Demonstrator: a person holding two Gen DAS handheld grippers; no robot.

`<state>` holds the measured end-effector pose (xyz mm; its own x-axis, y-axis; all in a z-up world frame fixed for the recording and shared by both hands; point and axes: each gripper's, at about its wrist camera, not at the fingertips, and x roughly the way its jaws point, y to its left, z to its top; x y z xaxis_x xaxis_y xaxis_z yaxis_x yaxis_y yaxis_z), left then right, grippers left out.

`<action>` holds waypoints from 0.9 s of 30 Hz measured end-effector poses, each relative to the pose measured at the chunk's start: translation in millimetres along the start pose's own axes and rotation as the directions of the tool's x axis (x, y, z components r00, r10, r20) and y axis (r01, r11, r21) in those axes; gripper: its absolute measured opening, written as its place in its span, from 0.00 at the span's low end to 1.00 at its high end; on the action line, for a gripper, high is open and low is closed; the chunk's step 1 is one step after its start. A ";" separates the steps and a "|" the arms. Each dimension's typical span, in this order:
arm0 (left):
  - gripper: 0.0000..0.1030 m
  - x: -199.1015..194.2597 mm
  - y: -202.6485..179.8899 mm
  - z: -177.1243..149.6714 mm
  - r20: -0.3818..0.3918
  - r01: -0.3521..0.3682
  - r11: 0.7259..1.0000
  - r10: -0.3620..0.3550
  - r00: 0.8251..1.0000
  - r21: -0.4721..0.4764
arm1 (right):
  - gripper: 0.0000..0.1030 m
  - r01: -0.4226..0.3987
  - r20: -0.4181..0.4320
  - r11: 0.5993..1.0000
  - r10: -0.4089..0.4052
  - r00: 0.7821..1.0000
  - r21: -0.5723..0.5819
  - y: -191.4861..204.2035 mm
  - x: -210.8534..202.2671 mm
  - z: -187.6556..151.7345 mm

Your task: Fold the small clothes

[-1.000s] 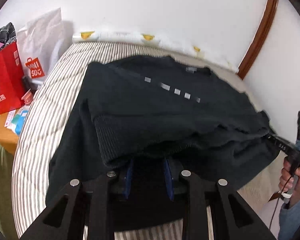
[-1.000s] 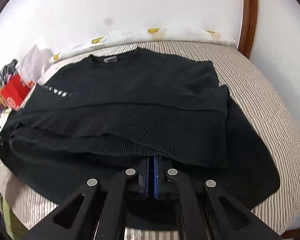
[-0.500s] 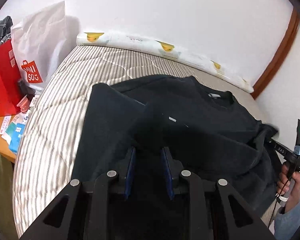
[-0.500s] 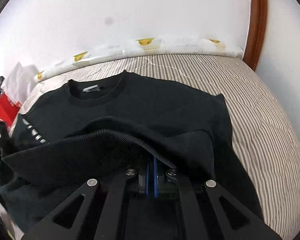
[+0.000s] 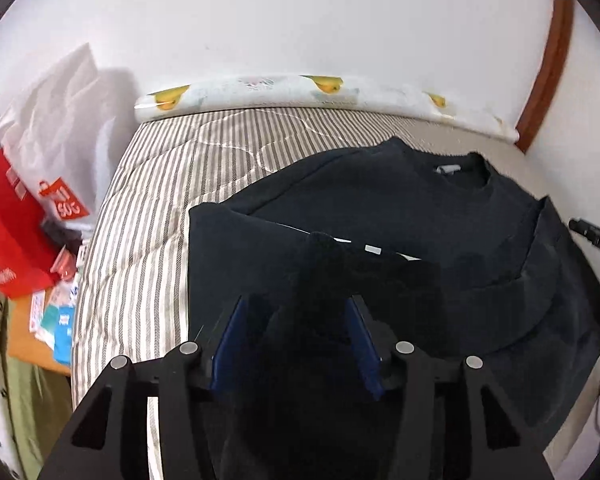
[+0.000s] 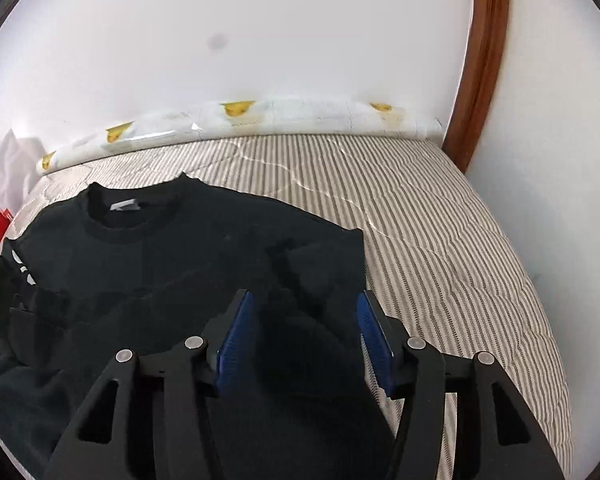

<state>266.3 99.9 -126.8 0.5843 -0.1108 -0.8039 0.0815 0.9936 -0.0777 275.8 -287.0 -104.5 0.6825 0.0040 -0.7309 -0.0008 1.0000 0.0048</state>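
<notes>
A black sweater [image 5: 400, 208] lies on the striped mattress [image 5: 148, 220], collar [image 6: 128, 208] toward the wall, its lower half folded up over the chest. My left gripper [image 5: 296, 316] hovers over the folded edge; its jaws are opening, and loose black cloth lies between the blue pads without being pinched. Over the sweater's right side, my right gripper [image 6: 304, 316] is also opening its jaws, with slack fabric beneath and between them. In the left wrist view the right gripper [image 5: 592, 236] shows at the far right edge, with a hand under it.
A white shopping bag [image 5: 60, 120] and a red bag [image 5: 8, 240] stand left of the mattress, beside an orange table [image 5: 24, 332] with papers. A rolled printed mat [image 5: 320, 92] lies along the wall. A brown wooden frame [image 6: 484, 60] stands at the far right corner.
Both grippers carried the sweater's hem up toward the collar, then their jaws spread apart and let go of the cloth.
</notes>
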 end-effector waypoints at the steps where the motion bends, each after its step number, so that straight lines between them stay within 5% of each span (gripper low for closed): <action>1: 0.48 2.6 1.4 1.1 -0.007 0.008 1.000 -0.008 1.000 -0.006 | 0.53 -0.015 -0.012 1.000 0.015 1.000 0.001 -1.7 3.5 1.4; 6: 0.47 19.0 5.9 4.5 -0.055 0.062 0.997 -0.064 0.996 -0.034 | 0.54 -0.084 -0.058 0.995 0.081 0.995 -0.045 11.1 25.5 7.5; 9: 0.26 18.1 5.6 3.4 -0.041 0.044 0.999 -0.046 0.998 -0.030 | 0.47 -0.140 -0.112 0.990 0.136 0.984 -0.029 19.3 49.2 11.1; 10: 0.12 15.0 5.7 3.4 -0.033 0.048 0.998 -0.049 0.998 -0.029 | 0.43 -0.152 -0.120 0.988 0.148 0.982 -0.019 20.9 53.8 11.0; 12: 0.11 5.4 6.0 6.4 -0.008 0.064 0.998 -0.064 0.998 -0.026 | 0.21 -0.124 -0.108 0.992 0.119 0.987 -0.038 26.0 55.7 11.6; 20: 0.10 -12.4 27.7 35.4 0.114 0.063 0.982 -0.043 0.993 -0.178 | 0.17 -0.249 0.062 0.965 0.244 0.968 0.082 -8.0 11.8 36.3; 27: 0.11 33.5 27.1 49.6 0.049 0.045 0.972 -0.034 0.998 -0.229 | 0.17 -0.240 0.041 0.959 0.237 0.971 0.149 -21.8 46.3 49.2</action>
<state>328.1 122.2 -126.6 0.6201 -0.1457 -0.7709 -0.0794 0.9659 -0.2465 343.4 -308.8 -104.8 0.6924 0.2403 -0.6804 -0.0554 0.9578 0.2820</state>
